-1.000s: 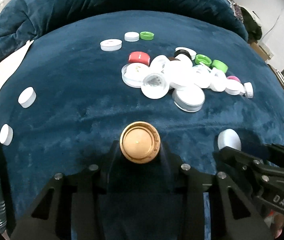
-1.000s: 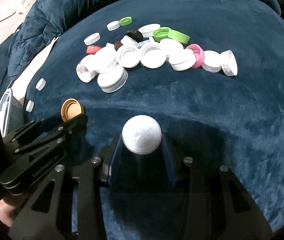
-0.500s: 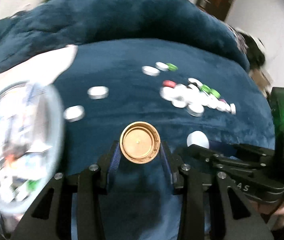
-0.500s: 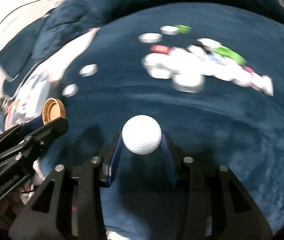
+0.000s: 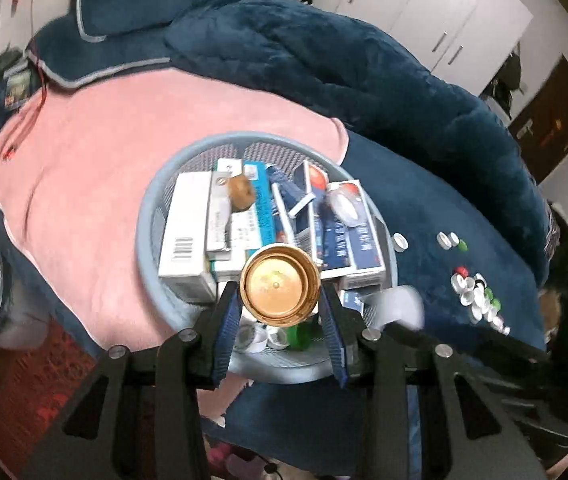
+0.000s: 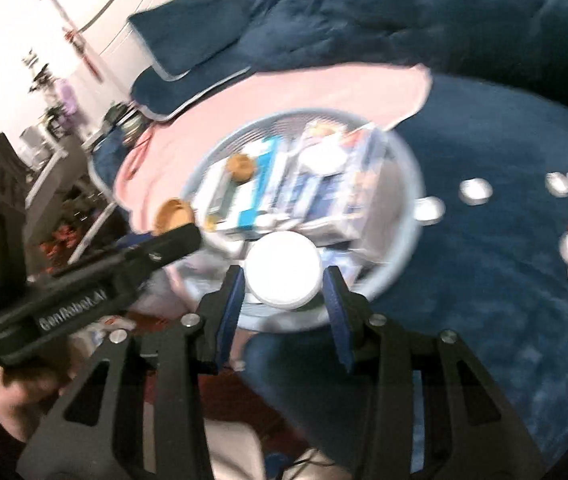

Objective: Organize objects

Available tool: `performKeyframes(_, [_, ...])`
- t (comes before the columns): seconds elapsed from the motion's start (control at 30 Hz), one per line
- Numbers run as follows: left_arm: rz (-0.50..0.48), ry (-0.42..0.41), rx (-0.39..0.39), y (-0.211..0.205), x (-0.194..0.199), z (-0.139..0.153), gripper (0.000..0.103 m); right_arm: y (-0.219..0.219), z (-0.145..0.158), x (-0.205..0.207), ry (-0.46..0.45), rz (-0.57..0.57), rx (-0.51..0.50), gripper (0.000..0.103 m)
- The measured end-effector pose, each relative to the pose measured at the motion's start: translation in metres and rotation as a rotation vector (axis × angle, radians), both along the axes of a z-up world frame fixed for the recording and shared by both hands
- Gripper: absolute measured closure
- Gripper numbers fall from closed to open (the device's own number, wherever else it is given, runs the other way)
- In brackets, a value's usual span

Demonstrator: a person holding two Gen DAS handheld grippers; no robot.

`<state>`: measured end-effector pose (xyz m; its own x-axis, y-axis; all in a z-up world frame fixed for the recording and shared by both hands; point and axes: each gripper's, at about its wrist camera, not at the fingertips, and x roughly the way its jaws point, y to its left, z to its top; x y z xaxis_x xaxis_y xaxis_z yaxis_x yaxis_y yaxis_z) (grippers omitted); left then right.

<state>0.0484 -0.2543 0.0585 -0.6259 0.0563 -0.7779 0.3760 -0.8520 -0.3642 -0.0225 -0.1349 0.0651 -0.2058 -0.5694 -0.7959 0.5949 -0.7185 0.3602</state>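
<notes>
Over the blue basket (image 5: 144,216) on the bed, the left hand-held gripper (image 5: 279,312) clasps a gold cap (image 5: 280,285). The right hand-held gripper (image 6: 281,300), jaws just opening, frees a white cap (image 6: 282,270); best dropped toward twelve o'clock, clear of the rim.

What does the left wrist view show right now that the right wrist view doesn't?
Only left wrist: a green cap low in the basket, and white cupboards.
Only right wrist: the right hand-held gripper has just been opening, with slim gaps beside the white cap between its fingers.
Both: the blue basket of boxes, and the gold cap gripped in the left hand-held gripper.
</notes>
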Motion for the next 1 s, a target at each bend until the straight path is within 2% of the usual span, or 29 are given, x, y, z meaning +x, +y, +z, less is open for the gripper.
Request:
performKeyframes(0.03, [-0.001, -0.006, 0.005, -0.001, -0.001, -0.002, 0.062, -0.006, -0.004, -0.003, -0.037, 0.010, 0.008, 0.042])
performKeyframes(0.07, [0.001, -0.011, 0.003, -0.002, -0.001, -0.004, 0.061, -0.007, -0.006, -0.003, -0.048, 0.007, 0.004, 0.040])
performKeyframes(0.13, [-0.005, -0.023, -0.016, -0.002, -0.001, -0.006, 0.039, -0.001, -0.005, 0.001, -0.028, -0.016, -0.021, 0.030])
performKeyframes(0.17, [-0.002, -0.021, -0.027, -0.002, 0.001, -0.005, 0.023, 0.003, -0.005, 0.001, -0.023, -0.030, -0.026, 0.027])
performKeyframes(0.2, [0.006, -0.012, -0.040, -0.003, 0.002, -0.005, 0.021, 0.010, -0.005, 0.000, -0.024, -0.054, -0.026, 0.023])
performKeyframes(0.4, [0.033, -0.054, -0.124, -0.001, 0.002, -0.005, 0.014, 0.039, -0.014, -0.010, -0.032, -0.158, 0.044, 0.018])
performKeyframes(0.6, [-0.013, -0.063, -0.206, 0.018, -0.001, -0.001, 0.014, 0.064, -0.017, -0.016, -0.027, -0.214, 0.089, 0.014])
performKeyframes(1.0, [-0.113, -0.039, -0.253, 0.059, -0.016, 0.014, 0.014, 0.102, -0.017, -0.012, -0.028, -0.263, 0.106, 0.014])
